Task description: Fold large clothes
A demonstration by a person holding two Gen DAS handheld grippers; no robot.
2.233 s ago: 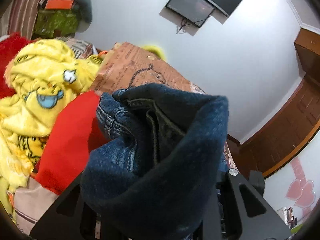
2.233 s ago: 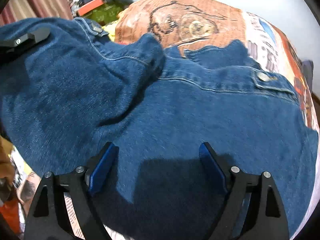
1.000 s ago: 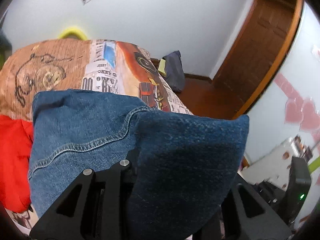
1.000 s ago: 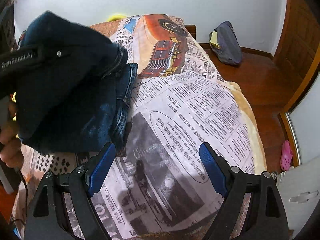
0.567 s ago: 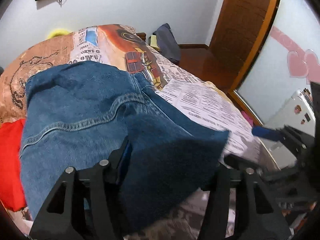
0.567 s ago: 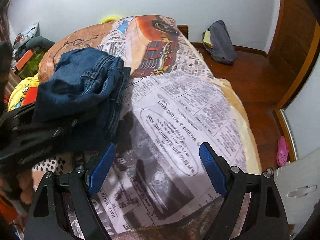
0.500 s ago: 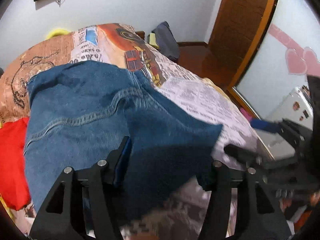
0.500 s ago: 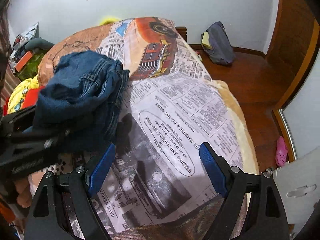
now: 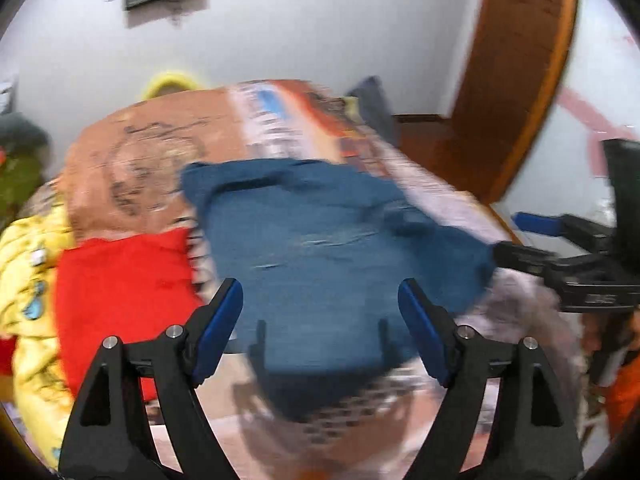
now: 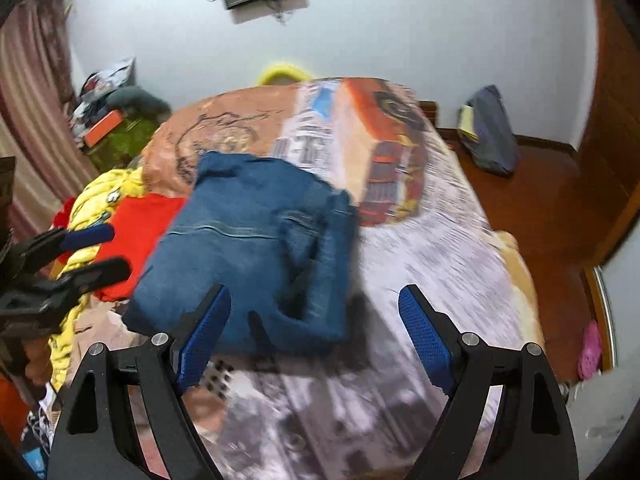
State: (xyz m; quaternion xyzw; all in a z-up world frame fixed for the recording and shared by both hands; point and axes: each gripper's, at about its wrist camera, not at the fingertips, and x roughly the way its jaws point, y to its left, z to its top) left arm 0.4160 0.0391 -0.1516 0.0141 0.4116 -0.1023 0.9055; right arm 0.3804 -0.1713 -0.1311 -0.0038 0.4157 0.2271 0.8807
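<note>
A folded blue denim garment [image 9: 328,240] [image 10: 248,248] lies on the bed's printed cover [image 10: 420,264], towards its left half. My left gripper [image 9: 320,312] hovers over the denim's near edge; its jaws are opening and nothing sits between its blue pads [image 9: 218,328]. My right gripper [image 10: 316,320] stands open above the denim's near right corner, with nothing between its pads. In the right wrist view the left gripper [image 10: 92,252] shows at the left edge, beside the red cloth. The right gripper [image 9: 536,236] appears at the right edge of the left wrist view.
A red cloth [image 9: 124,280] and a yellow patterned cloth [image 9: 28,264] lie left of the denim. A dark bag [image 10: 488,136] rests on the wooden floor by the far wall. A wooden door [image 9: 516,80] stands at the right. A pink shoe [image 10: 590,348] lies beside the bed.
My left gripper let go of the denim, which dropped folded onto the bed, and pulled back with its jaws spreading. My right gripper rose and drew back a little, staying open.
</note>
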